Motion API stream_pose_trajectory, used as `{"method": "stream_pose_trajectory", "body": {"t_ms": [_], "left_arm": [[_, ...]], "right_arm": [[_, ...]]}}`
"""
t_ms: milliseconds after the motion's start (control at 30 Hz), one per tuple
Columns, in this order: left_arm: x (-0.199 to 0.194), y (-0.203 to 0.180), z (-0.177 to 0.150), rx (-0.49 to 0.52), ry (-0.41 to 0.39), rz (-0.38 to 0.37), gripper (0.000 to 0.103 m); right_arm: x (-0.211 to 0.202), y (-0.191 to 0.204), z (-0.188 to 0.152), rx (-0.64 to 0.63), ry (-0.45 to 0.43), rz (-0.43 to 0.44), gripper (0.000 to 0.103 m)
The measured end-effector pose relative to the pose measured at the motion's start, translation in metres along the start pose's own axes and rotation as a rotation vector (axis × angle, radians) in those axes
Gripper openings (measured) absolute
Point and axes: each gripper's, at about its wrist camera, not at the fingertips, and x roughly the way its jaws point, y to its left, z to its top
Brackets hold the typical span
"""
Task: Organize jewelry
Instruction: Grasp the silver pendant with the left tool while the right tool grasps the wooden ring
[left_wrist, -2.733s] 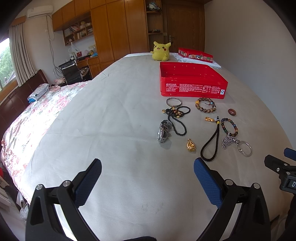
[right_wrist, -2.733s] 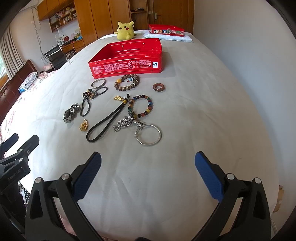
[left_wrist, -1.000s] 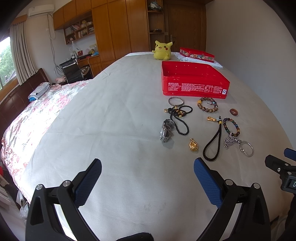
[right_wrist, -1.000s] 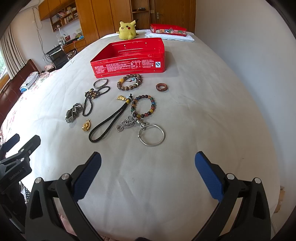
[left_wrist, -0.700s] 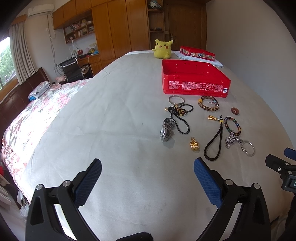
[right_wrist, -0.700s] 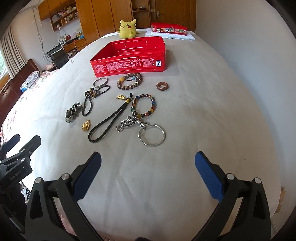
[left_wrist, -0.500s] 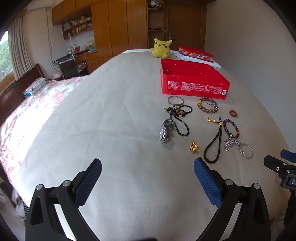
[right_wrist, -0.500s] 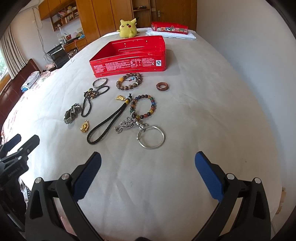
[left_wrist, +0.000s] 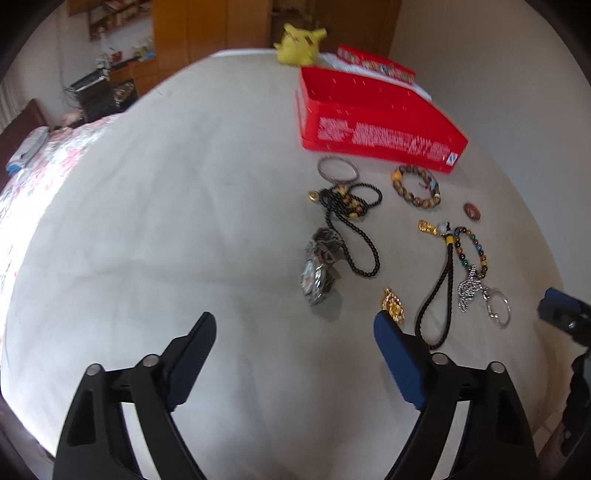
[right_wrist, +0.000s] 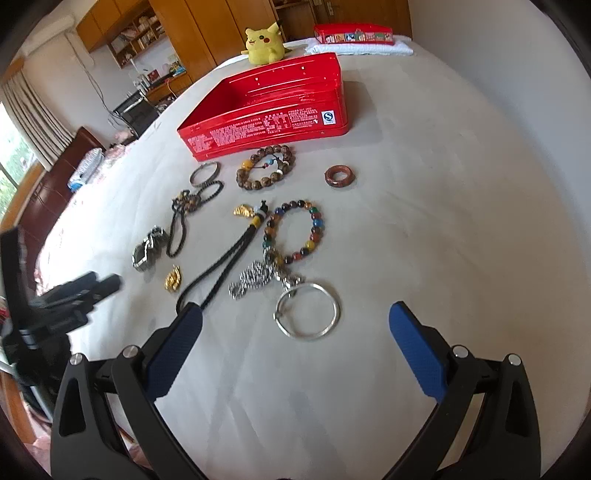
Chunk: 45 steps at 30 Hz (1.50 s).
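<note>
Several pieces of jewelry lie on a grey bed sheet before an open red tin box (right_wrist: 273, 122), also in the left wrist view (left_wrist: 373, 122). My right gripper (right_wrist: 295, 332) is open just short of a silver bangle (right_wrist: 308, 310); a coloured bead bracelet (right_wrist: 295, 230), brown ring (right_wrist: 340, 176), wooden bead bracelet (right_wrist: 266, 168) and black cord (right_wrist: 221, 269) lie beyond. My left gripper (left_wrist: 295, 332) is open near a metal watch (left_wrist: 319, 273) and gold charm (left_wrist: 393, 304), with a black bead necklace (left_wrist: 351, 229) beyond.
A yellow plush toy (right_wrist: 264, 40) and a second red tin (right_wrist: 352, 35) on a white towel sit behind the box. A wall runs along the right. A floral bedspread (left_wrist: 22, 177), desk and wooden wardrobes are at the left.
Both grippers have moved forward and lower toward the jewelry. The left one now sits close to the watch and gold charm, the right one close to the silver bangle. Both stay open.
</note>
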Motion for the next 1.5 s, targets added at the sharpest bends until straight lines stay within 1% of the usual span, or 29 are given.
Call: {"method": "stream_pose_trajectory", "body": {"t_ms": [100, 167, 200, 300, 333, 367, 400, 433, 467, 500, 533, 567, 600, 633, 700, 800, 833, 900, 1033, 1067, 1200, 1333, 1433, 1467, 1500], "left_arm": [[0.019, -0.004, 0.01, 0.02, 0.049, -0.018, 0.079], [0.031, -0.003, 0.015, 0.017, 0.08, -0.022, 0.072], [0.035, -0.002, 0.018, 0.015, 0.09, -0.023, 0.071], [0.042, -0.002, 0.025, 0.027, 0.091, -0.018, 0.071], [0.043, -0.003, 0.027, 0.034, 0.09, -0.02, 0.069], [0.044, -0.003, 0.029, 0.037, 0.094, -0.027, 0.062], [0.046, -0.003, 0.031, 0.037, 0.101, -0.03, 0.058], [0.047, -0.001, 0.033, 0.035, 0.105, -0.031, 0.053], [0.047, 0.0, 0.035, 0.034, 0.109, -0.039, 0.047], [0.048, 0.001, 0.037, 0.033, 0.114, -0.048, 0.045], [0.048, 0.002, 0.039, 0.029, 0.123, -0.07, 0.038], [0.049, 0.002, 0.04, 0.026, 0.132, -0.093, 0.027], [0.05, 0.004, 0.042, 0.02, 0.144, -0.126, 0.022], [0.051, 0.006, 0.044, 0.012, 0.159, -0.148, 0.021], [0.052, 0.01, 0.046, 0.006, 0.157, -0.165, 0.02], [0.051, 0.021, 0.05, -0.039, 0.156, -0.216, 0.019], [0.049, 0.024, 0.052, -0.048, 0.143, -0.215, 0.015], [0.042, 0.028, 0.055, -0.055, 0.106, -0.187, 0.014], [0.034, 0.034, 0.064, -0.065, 0.066, -0.181, 0.012], [0.034, 0.034, 0.067, -0.067, 0.06, -0.178, 0.011], [0.037, 0.035, 0.077, -0.076, 0.042, -0.157, 0.011], [0.043, 0.036, 0.082, -0.084, 0.038, -0.161, 0.011], [0.043, 0.036, 0.084, -0.081, 0.027, -0.157, 0.011], [0.043, 0.036, 0.085, -0.083, 0.024, -0.158, 0.011], [0.043, 0.036, 0.085, -0.084, 0.023, -0.158, 0.011]], "right_arm": [[0.004, -0.007, 0.009, 0.011, -0.002, -0.007, 0.1], [0.008, -0.013, 0.014, 0.024, 0.005, -0.007, 0.1], [0.01, -0.015, 0.016, 0.027, 0.007, -0.006, 0.1], [0.016, -0.019, 0.022, 0.03, 0.012, -0.013, 0.1], [0.017, -0.02, 0.024, 0.027, 0.013, -0.016, 0.099], [0.02, -0.021, 0.026, 0.025, 0.017, -0.02, 0.097], [0.022, -0.022, 0.029, 0.025, 0.021, -0.021, 0.095], [0.025, -0.023, 0.031, 0.028, 0.027, -0.02, 0.091], [0.029, -0.025, 0.035, 0.032, 0.036, -0.018, 0.083], [0.031, -0.027, 0.038, 0.039, 0.047, -0.015, 0.078], [0.034, -0.029, 0.041, 0.046, 0.056, -0.006, 0.075], [0.036, -0.03, 0.043, 0.051, 0.061, 0.002, 0.074], [0.038, -0.032, 0.047, 0.058, 0.067, 0.007, 0.073], [0.039, -0.032, 0.049, 0.06, 0.07, 0.011, 0.07], [0.041, -0.033, 0.055, 0.061, 0.074, 0.031, 0.068], [0.045, -0.035, 0.066, 0.071, 0.087, 0.055, 0.062], [0.046, -0.037, 0.07, 0.08, 0.093, 0.07, 0.059], [0.049, -0.042, 0.079, 0.096, 0.102, 0.074, 0.056], [0.057, -0.054, 0.099, 0.124, 0.117, 0.042, 0.05], [0.06, -0.054, 0.102, 0.121, 0.123, 0.038, 0.049], [0.076, -0.053, 0.114, 0.11, 0.153, 0.009, 0.049], [0.093, -0.05, 0.118, 0.094, 0.189, -0.032, 0.049], [0.101, -0.046, 0.12, 0.063, 0.189, -0.069, 0.049], [0.103, -0.043, 0.12, 0.047, 0.186, -0.087, 0.047], [0.105, -0.04, 0.12, 0.022, 0.183, -0.118, 0.043]]}}
